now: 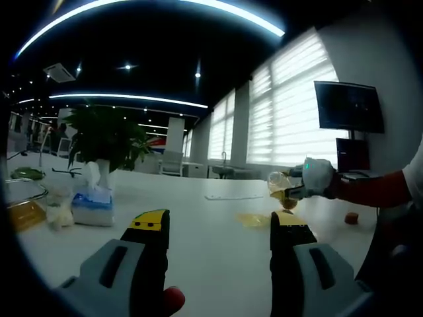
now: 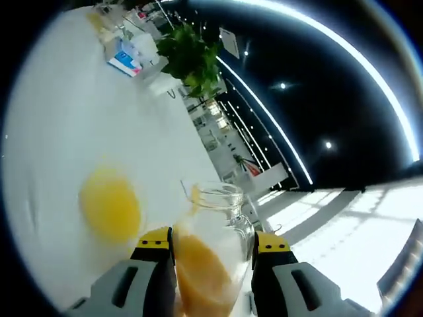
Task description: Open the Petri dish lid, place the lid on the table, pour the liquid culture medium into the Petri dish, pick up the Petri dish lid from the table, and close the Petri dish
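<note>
The Petri dish [image 2: 110, 206] sits open on the white counter [image 2: 53, 119], already holding a pool of yellow medium. I see it again in the left gripper view as a flat yellow disc [image 1: 254, 220] just beyond my jaws. Tilted near it is the glass flask [image 2: 210, 254] of orange-yellow medium, clamped by its body between the jaws of my right hand-held gripper [image 2: 213, 246]. I judge it smooth, brittle and slippery, with liquid that shifts as it tips, so a firm hold low on the body suits it. The dish is light, thin and easily nudged, and I'd take its lid by the rim. My left hand-held gripper [image 1: 218, 228] hangs released with nothing between the jaws. A tissue box [image 1: 92, 201] and a potted plant [image 1: 106, 135] stand well apart.
</note>
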A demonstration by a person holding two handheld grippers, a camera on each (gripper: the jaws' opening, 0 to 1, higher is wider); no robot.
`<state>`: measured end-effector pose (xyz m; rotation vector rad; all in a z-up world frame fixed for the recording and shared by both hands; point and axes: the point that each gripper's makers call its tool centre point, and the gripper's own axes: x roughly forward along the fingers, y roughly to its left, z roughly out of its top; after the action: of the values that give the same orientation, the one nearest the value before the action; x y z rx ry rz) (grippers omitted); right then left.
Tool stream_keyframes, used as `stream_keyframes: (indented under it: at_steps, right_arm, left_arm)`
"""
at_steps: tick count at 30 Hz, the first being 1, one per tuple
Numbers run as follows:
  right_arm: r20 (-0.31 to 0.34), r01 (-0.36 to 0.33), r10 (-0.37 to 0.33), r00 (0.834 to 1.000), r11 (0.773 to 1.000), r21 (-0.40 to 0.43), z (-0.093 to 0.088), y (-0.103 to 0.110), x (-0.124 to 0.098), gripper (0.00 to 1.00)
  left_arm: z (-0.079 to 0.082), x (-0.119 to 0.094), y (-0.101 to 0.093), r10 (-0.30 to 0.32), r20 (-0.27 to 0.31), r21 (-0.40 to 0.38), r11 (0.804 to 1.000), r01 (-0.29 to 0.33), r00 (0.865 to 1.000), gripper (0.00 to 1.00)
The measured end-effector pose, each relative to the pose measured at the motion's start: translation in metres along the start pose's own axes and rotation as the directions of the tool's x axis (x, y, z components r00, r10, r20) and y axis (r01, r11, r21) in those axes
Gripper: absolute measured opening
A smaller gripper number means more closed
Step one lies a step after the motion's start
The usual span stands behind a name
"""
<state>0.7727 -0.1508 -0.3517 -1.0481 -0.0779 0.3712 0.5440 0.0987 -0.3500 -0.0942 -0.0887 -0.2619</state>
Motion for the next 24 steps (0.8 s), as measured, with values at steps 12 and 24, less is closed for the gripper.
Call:
stream_keyframes:
  at_steps: [12, 24]
  right_arm:
    - [-0.038, 0.018, -0.011, 0.999, 0.978, 0.206, -0.001, -0.024, -0.006, 0.39]
    - [-0.063, 0.040, -0.012, 0.998, 0.891, 0.452, -0.008, -0.045, -0.010, 0.39]
  left_arm:
    - [0.004, 0.003, -0.003, -0.011, 0.008, 0.000, 1.000, 0.011, 1.000, 0.53]
    - [0.006, 0.004, -0.003, -0.016, 0.015, 0.002, 1.000, 0.016, 1.000, 0.53]
